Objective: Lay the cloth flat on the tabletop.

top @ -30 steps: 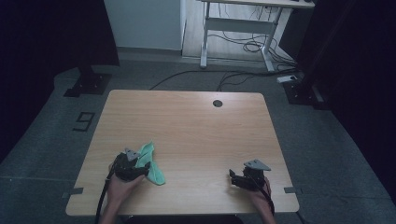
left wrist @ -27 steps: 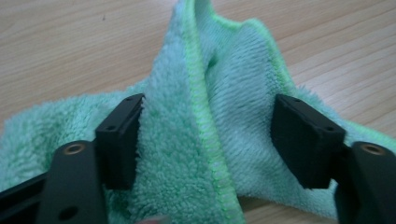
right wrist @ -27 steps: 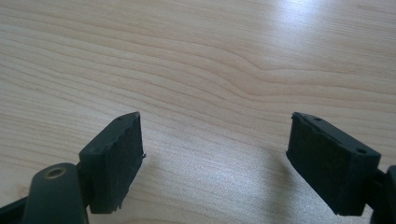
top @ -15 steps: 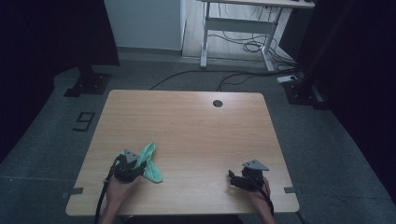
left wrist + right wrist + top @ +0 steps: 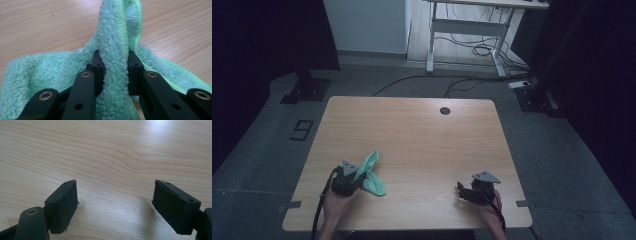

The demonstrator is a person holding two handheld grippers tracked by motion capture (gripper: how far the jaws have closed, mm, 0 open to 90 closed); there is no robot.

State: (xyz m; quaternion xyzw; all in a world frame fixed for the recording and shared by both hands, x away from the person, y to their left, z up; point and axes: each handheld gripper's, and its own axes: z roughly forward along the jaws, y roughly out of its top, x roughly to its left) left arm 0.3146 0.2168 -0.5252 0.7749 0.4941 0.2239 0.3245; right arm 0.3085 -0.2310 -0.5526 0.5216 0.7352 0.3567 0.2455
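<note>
A green terry cloth lies bunched on the wooden table near its front left. My left gripper is at the cloth's near edge. Its jaws have just been closing, and in the left gripper view they pinch a raised fold of the cloth between the pads, so my left gripper is shut on it. At the front right, my right gripper rests low over bare wood. The right gripper view shows my right gripper open wide, with nothing between its fingertips.
A dark round hole sits near the table's far edge. Beyond the table stand a white desk frame with cables on the floor, and dark stand bases at left and right.
The left gripper's jaws have closed onto the cloth, gathering it into a raised fold. The cloth has shifted slightly. The right gripper has stayed where it was.
</note>
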